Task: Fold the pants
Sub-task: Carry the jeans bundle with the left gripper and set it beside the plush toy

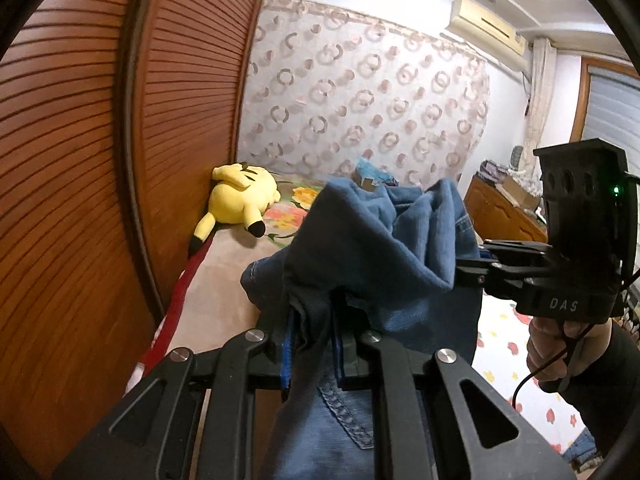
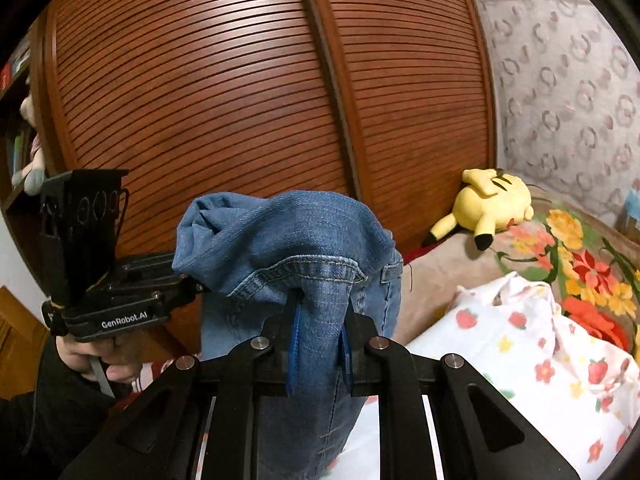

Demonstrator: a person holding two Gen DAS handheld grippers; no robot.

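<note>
I have the pants (image 1: 372,240) up in the air between my two grippers, above the bed (image 1: 224,280) and near its wardrobe-side edge, with none of the lifted part resting on anything. My left gripper (image 1: 312,344) is pinched tight on a bunched fold of denim, the cloth squeezed between the blue pads, and my right gripper (image 2: 320,344) is clamped the same way on a fold just below a stitched pocket or waistband seam. The denim looks to me fairly heavy for cloth and thick, soft enough to slump and drape over both sets of fingers, yet stiff enough at the seams to hold a ridge (the double stitching stands proud there). I judge it not slippery and not fragile, so a firm pinch should keep it. The best holds, I think, are the waistband and hem edges, where the layers are thick and the fold lines stay straight; a grab in the loose middle will only gather more bunching. Readable writing: "DAS" on the right gripper's body in the left wrist view, and "GenRobot.AI" on the left gripper's body in the right wrist view. I can read no label on the pants themselves.
</note>
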